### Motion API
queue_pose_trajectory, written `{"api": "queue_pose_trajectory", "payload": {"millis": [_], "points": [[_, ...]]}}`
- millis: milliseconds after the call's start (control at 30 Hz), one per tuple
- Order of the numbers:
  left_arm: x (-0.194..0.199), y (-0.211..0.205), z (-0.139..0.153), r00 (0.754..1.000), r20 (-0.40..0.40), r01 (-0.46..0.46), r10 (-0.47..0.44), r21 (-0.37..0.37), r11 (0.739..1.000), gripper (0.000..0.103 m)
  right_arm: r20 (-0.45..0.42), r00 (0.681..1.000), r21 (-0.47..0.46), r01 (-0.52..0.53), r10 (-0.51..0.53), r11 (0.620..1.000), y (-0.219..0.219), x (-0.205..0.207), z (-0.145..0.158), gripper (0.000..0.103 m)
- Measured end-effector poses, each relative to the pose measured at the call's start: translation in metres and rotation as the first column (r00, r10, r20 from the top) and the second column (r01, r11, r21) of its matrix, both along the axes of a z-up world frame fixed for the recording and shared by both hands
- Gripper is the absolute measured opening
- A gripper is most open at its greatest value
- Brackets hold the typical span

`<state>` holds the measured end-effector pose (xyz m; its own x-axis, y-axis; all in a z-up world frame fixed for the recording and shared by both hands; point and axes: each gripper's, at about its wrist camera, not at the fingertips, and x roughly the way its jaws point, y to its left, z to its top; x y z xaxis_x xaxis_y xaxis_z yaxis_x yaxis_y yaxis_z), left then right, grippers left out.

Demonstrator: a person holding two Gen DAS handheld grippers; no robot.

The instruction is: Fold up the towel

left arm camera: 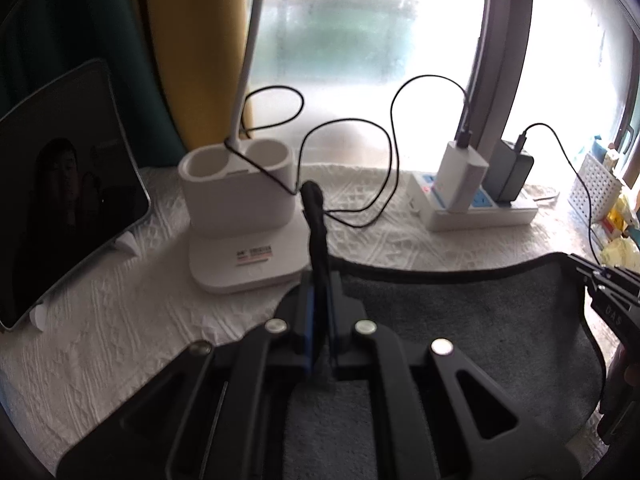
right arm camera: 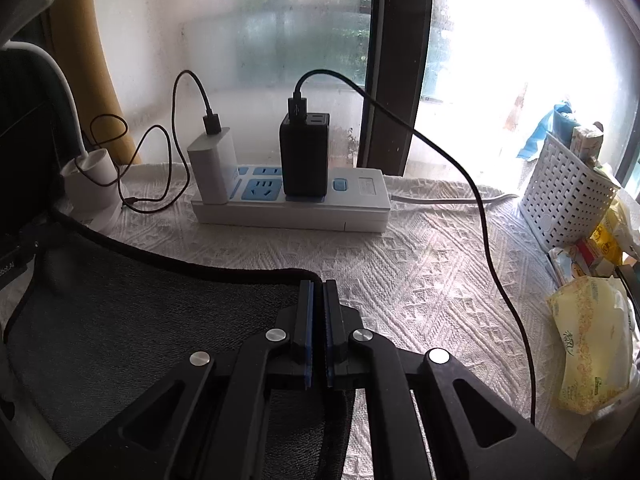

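Left wrist view. One dark grey towel (left arm camera: 460,320) with a black hem lies on the desk (left arm camera: 120,312), which is covered by a white textured cloth. The left tool (left arm camera: 320,312) points forward and level over the near left corner of the towel, its two jaws pressed together on a bunched, upstanding fold of that corner. The right tool (left arm camera: 608,284) enters at the right edge, at the towel's far right corner; from here its grip cannot be told. Behind stand one tablet (left arm camera: 68,196) leaning on a stand, one white lamp base (left arm camera: 240,216) with two cups, one power strip (left arm camera: 480,208) carrying two chargers, one white (left arm camera: 460,180) and one black (left arm camera: 514,176), and one white perforated basket (left arm camera: 596,188).

Right wrist view. The right tool (right arm camera: 319,320) points forward and level, its two blue-padded jaws nearly closed, pinching the black-hemmed corner of the towel (right arm camera: 140,320), which spreads leftward over the desk (right arm camera: 420,280). The power strip (right arm camera: 292,208) lies ahead with the white charger (right arm camera: 212,168) and black charger (right arm camera: 304,156), each with one black cable. At right: the basket (right arm camera: 564,196) and one tissue pack (right arm camera: 592,344).
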<state>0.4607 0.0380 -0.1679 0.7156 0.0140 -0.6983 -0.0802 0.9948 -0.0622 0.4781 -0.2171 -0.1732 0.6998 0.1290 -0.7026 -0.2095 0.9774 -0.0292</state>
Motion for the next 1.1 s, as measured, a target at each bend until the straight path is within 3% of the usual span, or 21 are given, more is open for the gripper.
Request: {"api": "queue_pose_trajectory", "payload": {"millis": [300,600,700,767,867,1033,1067,1100], "points": [[0.011,0.007,-0.021,0.997,-0.072,-0.02,0.019,-0.015,1.0,0.007,-0.072,0.997,-0.015,0.021,-0.022,1.0,-0.002,0.011,-0.021,0.005],[0.006,-0.001,-0.003,0.998,-0.063,-0.02,0.022,0.031,0.999,0.008,-0.077,0.996,-0.015,0.034,-0.035,0.999,-0.004,0.013,-0.016,0.01],[0.0,-0.001,0.003,0.998,-0.049,-0.031,0.033,0.047,0.998,0.01,-0.06,0.997,-0.016,0.046,-0.047,0.999,-0.005,0.01,-0.01,0.022],[-0.004,0.0,0.007,0.998,-0.039,-0.05,0.052,0.059,0.997,0.012,-0.05,0.998,0.0,0.046,-0.046,0.999,-0.008,0.006,-0.005,0.041],[-0.01,0.004,0.012,0.996,-0.036,-0.074,0.076,0.061,0.995,0.017,-0.025,0.999,0.002,0.047,-0.047,0.999,-0.009,-0.001,0.003,0.058],[-0.021,0.004,0.02,0.994,-0.061,-0.089,0.093,0.061,0.994,0.024,0.016,0.998,0.0,0.064,-0.064,0.998,-0.012,-0.018,0.017,0.066],[-0.024,0.004,0.022,0.994,-0.055,-0.094,0.098,0.066,0.993,0.03,0.022,0.998,0.0,0.065,-0.065,0.998,-0.012,-0.022,0.02,0.067],[-0.029,0.003,0.025,0.993,-0.046,-0.104,0.108,0.074,0.992,0.044,0.028,0.998,0.0,0.065,-0.065,0.998,-0.013,-0.027,0.023,0.067]]}}
